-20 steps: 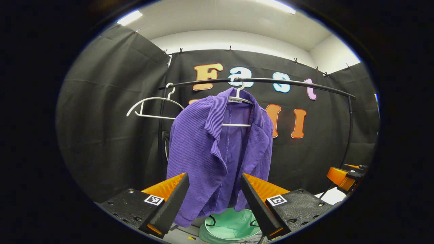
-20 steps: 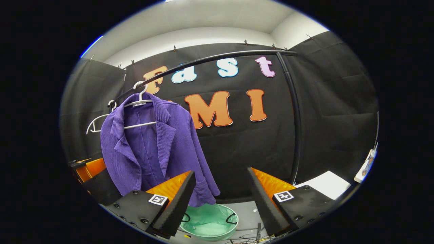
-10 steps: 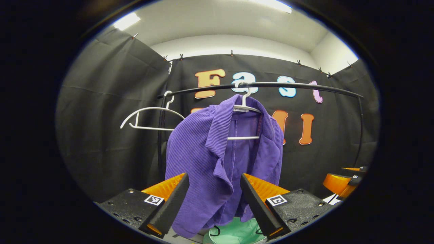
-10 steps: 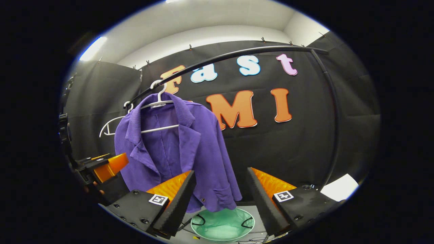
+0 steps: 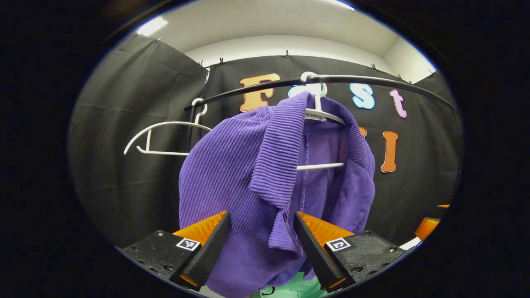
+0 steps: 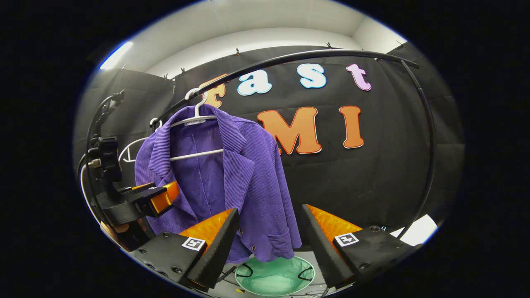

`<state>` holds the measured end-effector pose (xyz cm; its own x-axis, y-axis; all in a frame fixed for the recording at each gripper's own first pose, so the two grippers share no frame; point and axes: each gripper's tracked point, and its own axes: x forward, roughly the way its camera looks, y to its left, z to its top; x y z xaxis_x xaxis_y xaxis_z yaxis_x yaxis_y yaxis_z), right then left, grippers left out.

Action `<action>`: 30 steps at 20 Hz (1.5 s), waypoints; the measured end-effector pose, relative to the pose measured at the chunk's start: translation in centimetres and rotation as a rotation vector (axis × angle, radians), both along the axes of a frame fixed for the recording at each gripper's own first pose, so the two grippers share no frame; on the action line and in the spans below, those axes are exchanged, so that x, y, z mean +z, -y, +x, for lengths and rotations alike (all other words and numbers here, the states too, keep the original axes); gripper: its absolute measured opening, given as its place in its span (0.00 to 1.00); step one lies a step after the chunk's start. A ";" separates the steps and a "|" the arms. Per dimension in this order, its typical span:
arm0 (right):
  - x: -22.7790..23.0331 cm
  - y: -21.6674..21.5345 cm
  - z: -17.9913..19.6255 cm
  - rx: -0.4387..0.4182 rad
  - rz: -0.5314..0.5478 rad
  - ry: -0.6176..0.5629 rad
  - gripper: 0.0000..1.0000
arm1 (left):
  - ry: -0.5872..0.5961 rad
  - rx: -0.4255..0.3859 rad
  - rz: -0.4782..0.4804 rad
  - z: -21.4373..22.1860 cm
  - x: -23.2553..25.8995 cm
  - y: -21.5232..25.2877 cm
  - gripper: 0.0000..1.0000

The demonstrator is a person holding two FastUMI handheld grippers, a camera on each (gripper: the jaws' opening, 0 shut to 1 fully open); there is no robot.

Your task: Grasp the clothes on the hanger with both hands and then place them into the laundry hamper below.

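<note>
Both tongs, left (image 5: 261, 248) and right (image 6: 269, 248), had neared the purple jacket (image 5: 252, 186), which hung lengthwise downward, front facing them; fingers stood apart.

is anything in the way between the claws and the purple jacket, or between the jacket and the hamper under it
Nothing visible blocks either path. The left claw is open with the purple jacket hanging right ahead of its fingers. The right claw is open, facing the jacket's hem. The green hamper sits open directly below, with only air between hem and rim.
</note>
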<state>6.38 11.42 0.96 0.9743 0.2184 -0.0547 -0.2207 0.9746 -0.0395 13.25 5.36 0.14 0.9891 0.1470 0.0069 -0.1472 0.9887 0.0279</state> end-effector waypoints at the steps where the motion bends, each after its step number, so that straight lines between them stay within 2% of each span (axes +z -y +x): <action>1: 0.0 -0.1 0.3 -0.013 -0.001 0.005 0.98 | -0.003 0.005 0.013 0.6 -0.1 -0.5 0.95; 2: 0.0 -0.2 0.5 -0.023 -0.001 0.004 0.98 | -0.010 0.004 0.027 1.1 -0.3 -0.8 0.92; 5: 0.1 -1.7 1.4 -0.027 -0.005 0.008 1.00 | -0.017 0.001 0.030 2.0 -0.6 -2.2 0.42; 7: 0.1 -3.5 2.5 -0.016 -0.017 0.012 0.98 | -0.037 -0.074 0.013 2.3 -0.5 -1.4 0.10; 9: 0.1 -5.8 3.2 0.000 -0.027 0.023 0.98 | -0.054 -0.152 0.007 1.6 -0.3 -1.2 0.05; 14: -0.1 -9.2 6.8 -0.012 -0.024 0.028 0.98 | -0.071 -0.249 -0.019 -0.5 0.5 -1.6 0.05; 15: 0.0 -10.0 7.4 -0.001 -0.012 0.021 0.89 | -0.075 -0.267 -0.022 -1.1 0.8 -1.6 0.02; 16: 0.2 -10.7 8.1 0.013 -0.003 0.021 0.98 | -0.080 -0.281 -0.026 -1.3 1.1 -1.5 0.05; 17: 0.2 -11.3 8.8 0.018 -0.005 0.027 0.89 | -0.085 -0.293 -0.033 -1.6 1.3 -1.5 0.06; 18: 0.2 -11.8 9.6 0.025 -0.011 0.031 1.00 | -0.088 -0.300 -0.042 -1.9 1.6 -1.6 0.05; 19: 0.0 -12.6 10.3 0.039 -0.019 0.026 0.89 | -0.086 -0.302 -0.053 -2.3 1.9 -1.9 0.03; 20: -0.6 -13.3 10.9 0.048 -0.027 0.011 0.95 | -0.085 -0.296 -0.061 -2.7 2.2 -2.1 0.04; 22: -1.7 -14.1 12.6 0.046 -0.041 -0.020 0.95 | -0.084 -0.286 -0.067 -2.8 2.6 -2.3 0.02; 24: -2.4 -13.8 14.1 0.036 -0.033 -0.049 0.77 | -0.077 -0.275 -0.049 -3.2 3.1 -2.9 0.05; 25: -2.6 -13.8 14.8 0.037 -0.023 -0.068 0.81 | -0.073 -0.269 -0.041 -3.4 3.3 -3.1 0.05; 26: -2.6 -13.6 15.1 0.043 -0.007 -0.081 0.79 | -0.069 -0.260 -0.037 -3.6 3.4 -3.3 0.05; 27: -2.3 -13.1 15.2 0.048 0.013 -0.086 0.66 | -0.066 -0.251 -0.037 -3.7 3.5 -3.6 0.02; 30: -1.0 -10.5 15.5 0.051 0.067 -0.081 0.28 | -0.044 -0.208 -0.033 -3.9 4.4 -5.0 0.05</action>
<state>21.90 21.94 -0.05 0.9547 0.2738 -0.1164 -0.2703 0.9617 0.0456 9.36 10.32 4.59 0.9974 -0.0612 -0.0388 0.0611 0.9981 -0.0027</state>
